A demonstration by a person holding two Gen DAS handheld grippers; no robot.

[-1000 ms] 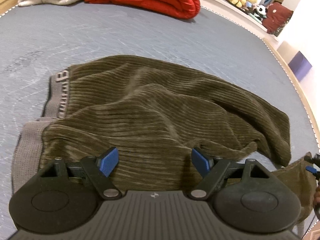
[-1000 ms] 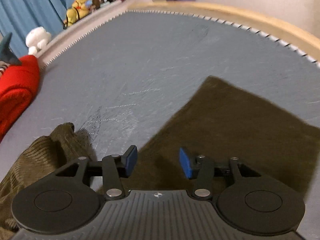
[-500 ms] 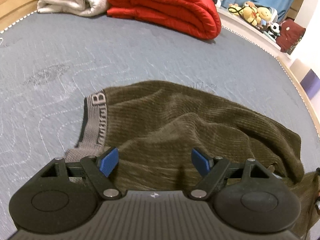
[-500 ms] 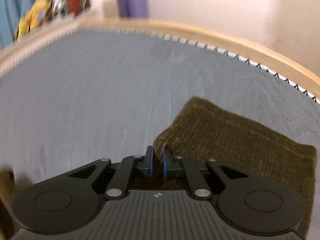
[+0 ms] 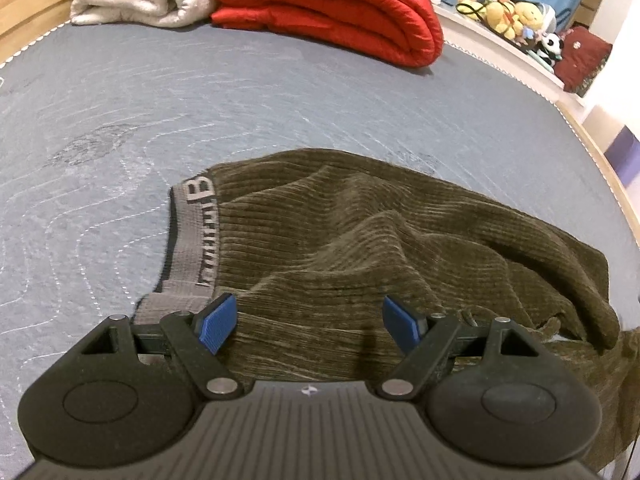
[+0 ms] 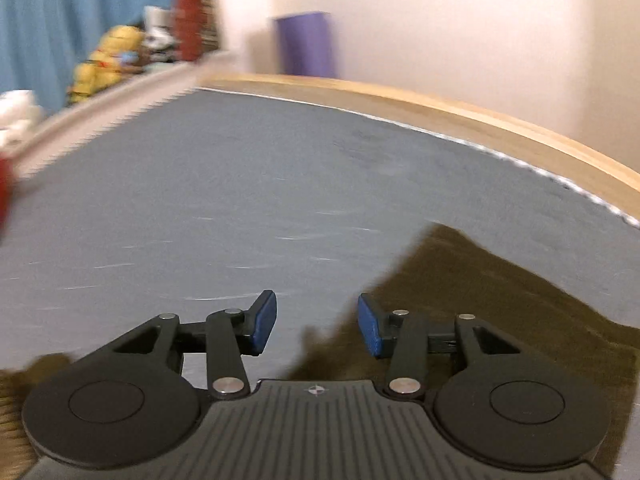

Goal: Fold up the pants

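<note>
Both jaws hold nothing: the left gripper hangs wide above the pants rumpled on the grey mat; the right gripper is opening beside a leg. Smoothing seems underway; next, regrasp an edge.

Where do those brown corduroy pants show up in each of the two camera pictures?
Left wrist view: the pants fill the middle, grey waistband at left.
Right wrist view: only a flat leg end lies at lower right, blurred.
Shared landmark: the yellow stuffed toys, upper right in the left view, upper left in the right.
</note>
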